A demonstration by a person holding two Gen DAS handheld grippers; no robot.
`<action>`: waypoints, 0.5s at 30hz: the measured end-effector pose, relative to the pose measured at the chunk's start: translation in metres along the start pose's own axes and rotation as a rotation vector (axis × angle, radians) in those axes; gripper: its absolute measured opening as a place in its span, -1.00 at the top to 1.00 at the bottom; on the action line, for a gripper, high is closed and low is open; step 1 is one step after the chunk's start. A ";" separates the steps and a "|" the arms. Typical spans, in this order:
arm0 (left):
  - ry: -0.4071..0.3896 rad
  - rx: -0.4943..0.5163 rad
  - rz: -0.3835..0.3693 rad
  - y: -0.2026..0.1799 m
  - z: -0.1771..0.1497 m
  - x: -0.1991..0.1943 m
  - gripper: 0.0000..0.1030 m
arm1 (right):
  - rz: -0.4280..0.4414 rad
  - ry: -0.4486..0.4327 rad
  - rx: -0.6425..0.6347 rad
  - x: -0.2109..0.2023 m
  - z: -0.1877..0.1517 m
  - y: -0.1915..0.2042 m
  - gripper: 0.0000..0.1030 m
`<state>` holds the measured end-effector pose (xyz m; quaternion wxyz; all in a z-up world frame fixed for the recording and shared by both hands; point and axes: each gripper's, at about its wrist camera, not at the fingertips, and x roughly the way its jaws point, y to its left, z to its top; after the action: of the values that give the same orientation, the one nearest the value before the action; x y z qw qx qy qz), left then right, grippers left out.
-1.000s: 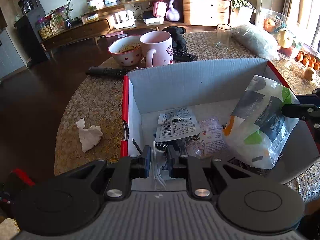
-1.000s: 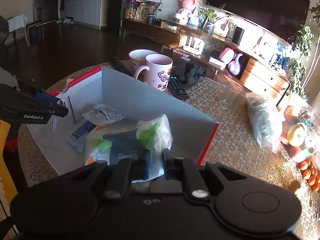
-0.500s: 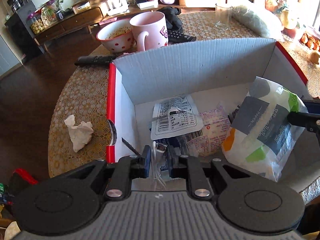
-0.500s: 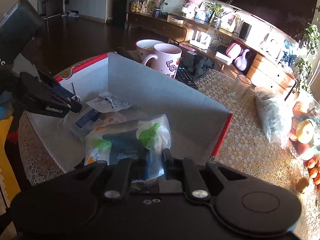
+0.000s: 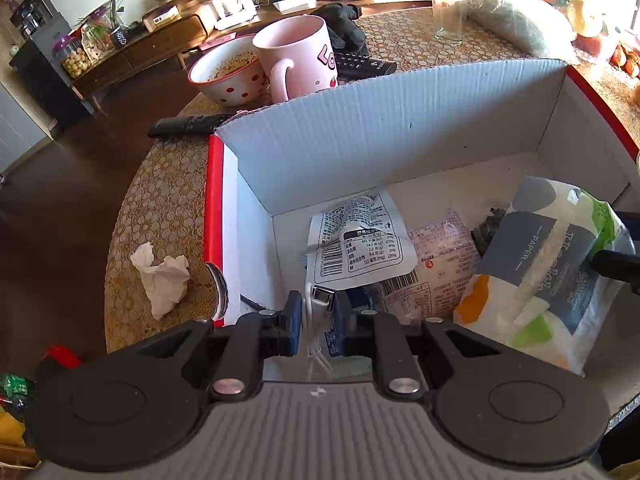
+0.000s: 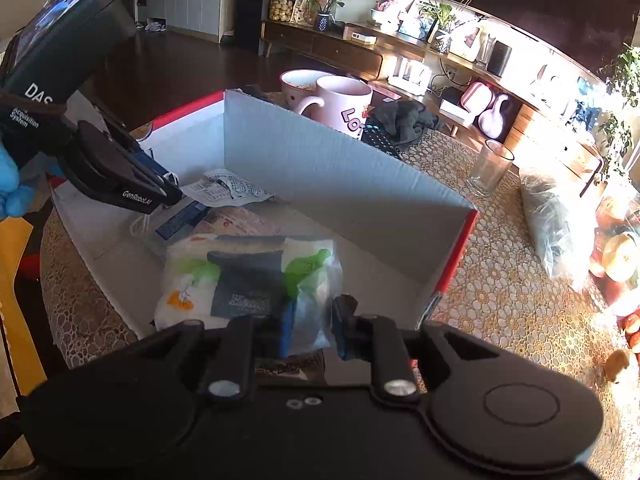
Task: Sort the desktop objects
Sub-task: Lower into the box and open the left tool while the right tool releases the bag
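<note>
The left gripper (image 5: 316,312) is clenched on a thin white cable with a metal plug (image 5: 320,298), which sits between its blue fingers (image 5: 294,316) and hangs down behind them. It is held low over the near left corner of the grey cardboard box with red outer sides (image 5: 214,200) — probably so that the cable falls inside and not on the desk (image 5: 160,192).

The right gripper (image 6: 312,326) has just been opening its jaws; the white plastic pack of paper tissues with grey, green and orange print (image 6: 248,276) lies between and in front of its fingers (image 6: 286,328), but they look released, with a gap on the right side. The pack rests on the box floor, leaning against the near wall, so this seems to be the moment of letting go.

Further out — a crumpled white tissue (image 5: 162,278) waits on the desk just beside the box.
</note>
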<state>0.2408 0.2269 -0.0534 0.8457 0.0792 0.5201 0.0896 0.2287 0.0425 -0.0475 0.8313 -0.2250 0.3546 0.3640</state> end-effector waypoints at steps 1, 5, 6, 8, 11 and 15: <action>-0.001 0.001 0.000 -0.001 0.000 0.000 0.69 | -0.001 -0.004 0.003 -0.002 -0.001 -0.001 0.57; 0.006 -0.006 -0.010 -0.002 0.004 0.002 0.69 | 0.007 -0.027 0.016 -0.011 -0.002 -0.003 0.33; 0.010 -0.008 -0.013 -0.002 0.004 0.002 0.68 | 0.009 -0.030 0.021 -0.012 -0.003 -0.005 0.29; 0.013 -0.011 -0.016 -0.003 0.004 0.002 0.67 | 0.008 -0.035 0.031 -0.015 -0.004 -0.007 0.20; 0.009 -0.022 -0.032 -0.003 0.003 0.001 0.52 | 0.019 -0.043 0.056 -0.020 -0.005 -0.013 0.10; -0.012 -0.032 -0.025 -0.005 0.004 -0.004 -0.37 | 0.044 -0.055 0.082 -0.028 -0.007 -0.018 -0.01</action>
<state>0.2426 0.2204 -0.0493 0.8511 0.0598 0.5144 0.0866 0.2259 0.0147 -0.0291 0.8411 -0.1730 0.3511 0.3732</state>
